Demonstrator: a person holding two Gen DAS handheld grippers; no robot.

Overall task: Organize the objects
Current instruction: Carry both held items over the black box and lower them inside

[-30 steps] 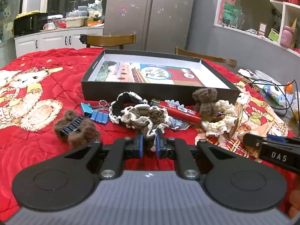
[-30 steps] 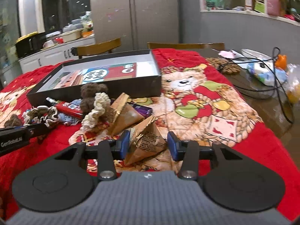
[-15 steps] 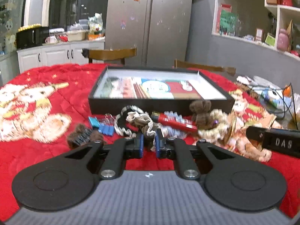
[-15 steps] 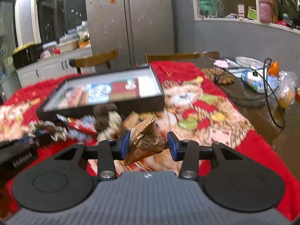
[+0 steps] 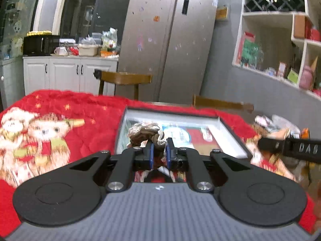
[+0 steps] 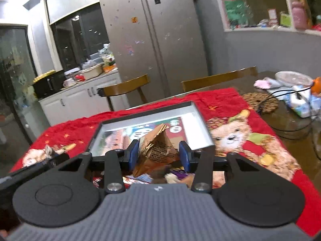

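My left gripper (image 5: 159, 150) is shut on a brown and cream ruffled scrunchie (image 5: 145, 133) and holds it raised in front of the black shallow box (image 5: 233, 138). My right gripper (image 6: 159, 154) is shut on a brown paper cone packet (image 6: 156, 148), lifted above the table, with the same box (image 6: 202, 124) behind it. The right gripper's arm shows at the right of the left wrist view (image 5: 289, 147). Below the right gripper's fingers lie a few loose items (image 6: 176, 175), mostly hidden.
A red quilted cloth with bear pictures (image 5: 66, 112) covers the table. Two wooden chairs (image 6: 128, 88) stand at the far side before a grey fridge (image 6: 160, 40). Cables, a woven coaster and packets (image 6: 280, 102) lie on the bare table at right.
Both grippers have risen from the pile with their objects and moved toward the box. The loose items on the cloth have dropped out of sight below the fingers.
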